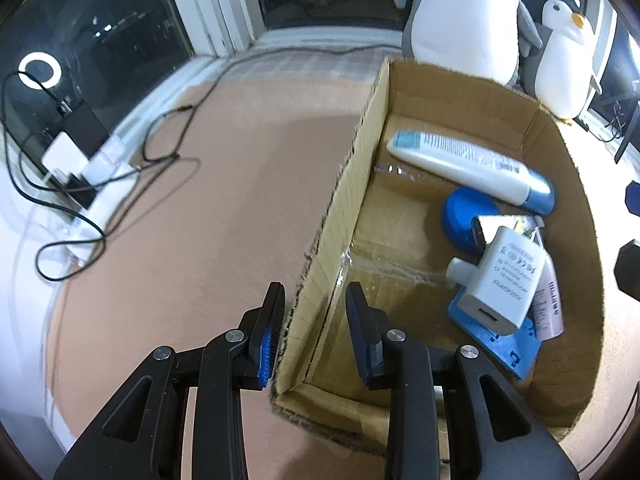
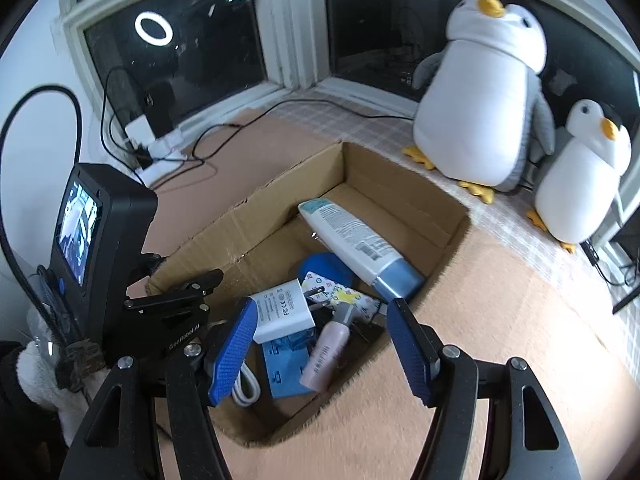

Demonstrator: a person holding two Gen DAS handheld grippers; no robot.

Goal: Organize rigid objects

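Observation:
A cardboard box [image 1: 340, 200] [image 2: 400, 188] sits on the brown table. Inside lie a white and blue tube [image 1: 468, 166] [image 2: 360, 240], a round blue lid [image 1: 464, 208] [image 2: 324, 266], a white USB charger [image 1: 504, 284] [image 2: 282, 310], a pink bottle [image 1: 550, 304] [image 2: 326, 352] and a flat blue plastic piece [image 1: 500, 340] [image 2: 284, 372]. My left gripper [image 1: 316, 300] is open, its fingers straddling the box's left wall near the front corner. My right gripper [image 2: 320, 340] is open and empty above the box's near end. A white cable [image 2: 246, 390] lies by its left finger.
Two plush penguins [image 2: 484, 92] [image 1: 468, 16] stand behind the box by the window. A power strip with chargers and black cables [image 1: 80, 168] [image 2: 156, 140] lies at the table's far left. The left gripper's body with its screen [image 2: 96, 252] is close to my right gripper.

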